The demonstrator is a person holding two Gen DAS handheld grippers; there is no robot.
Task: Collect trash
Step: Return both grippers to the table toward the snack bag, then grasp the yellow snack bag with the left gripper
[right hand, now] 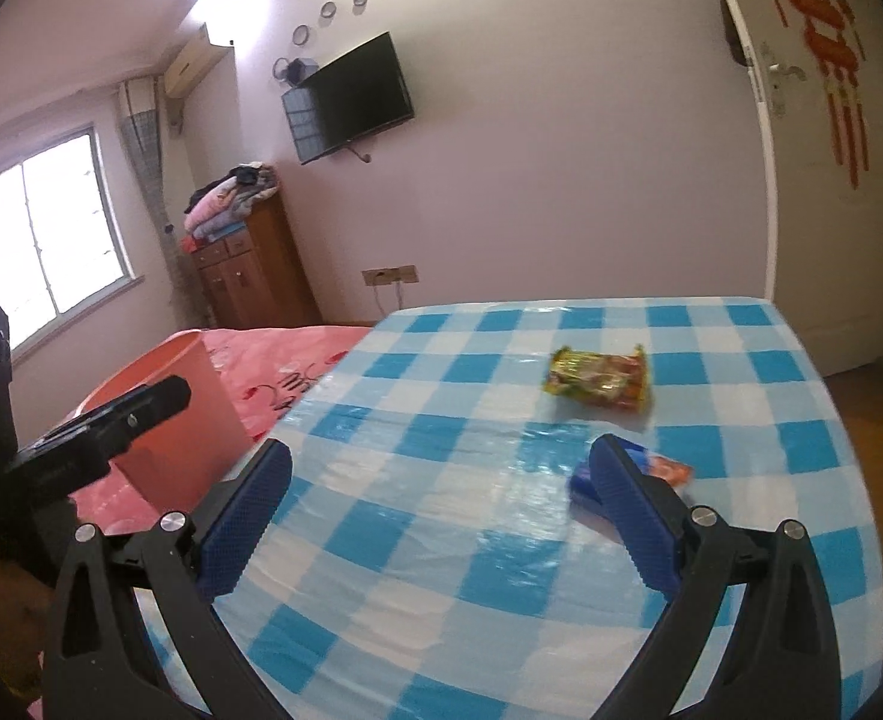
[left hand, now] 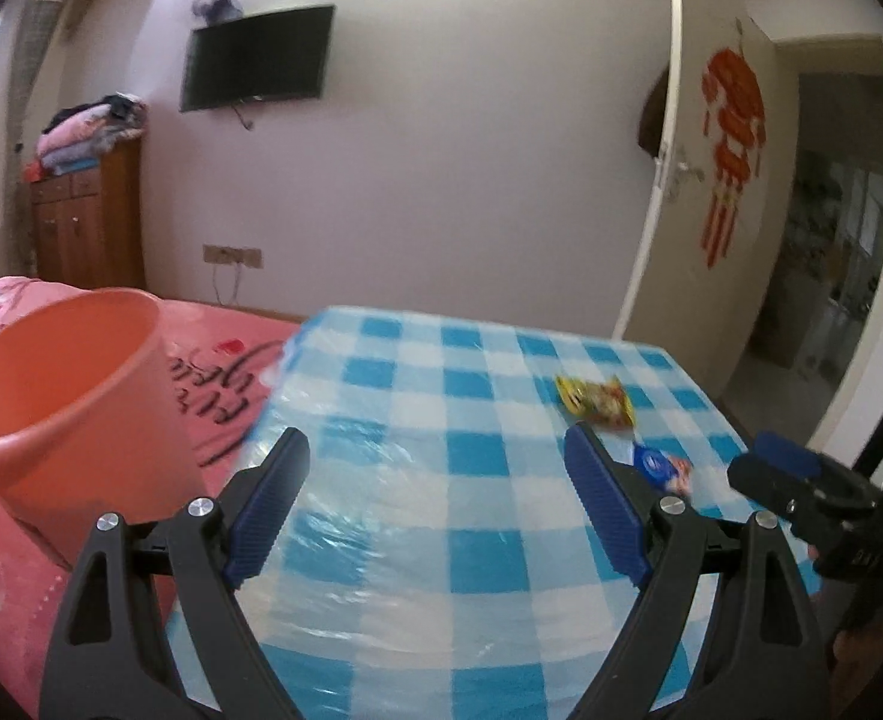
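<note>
A yellow and red snack wrapper (left hand: 597, 405) lies on the blue checked table (left hand: 417, 480), right of centre; it also shows in the right wrist view (right hand: 600, 379). A blue and orange wrapper (left hand: 663, 468) lies nearer, just beyond my left gripper's right finger; in the right wrist view the wrapper (right hand: 663, 471) is partly hidden behind my right gripper's right finger. My left gripper (left hand: 438, 450) is open and empty above the table's left part. My right gripper (right hand: 441, 459) is open and empty above the table. An orange bucket (left hand: 63, 390) stands on the pink bed beside the table.
A pink bed (left hand: 213, 372) adjoins the table's left side. The right gripper's body (left hand: 801, 492) shows at the right table edge. A wooden cabinet (right hand: 249, 276) stands by the far wall, and an open door (left hand: 663, 180) is at the right.
</note>
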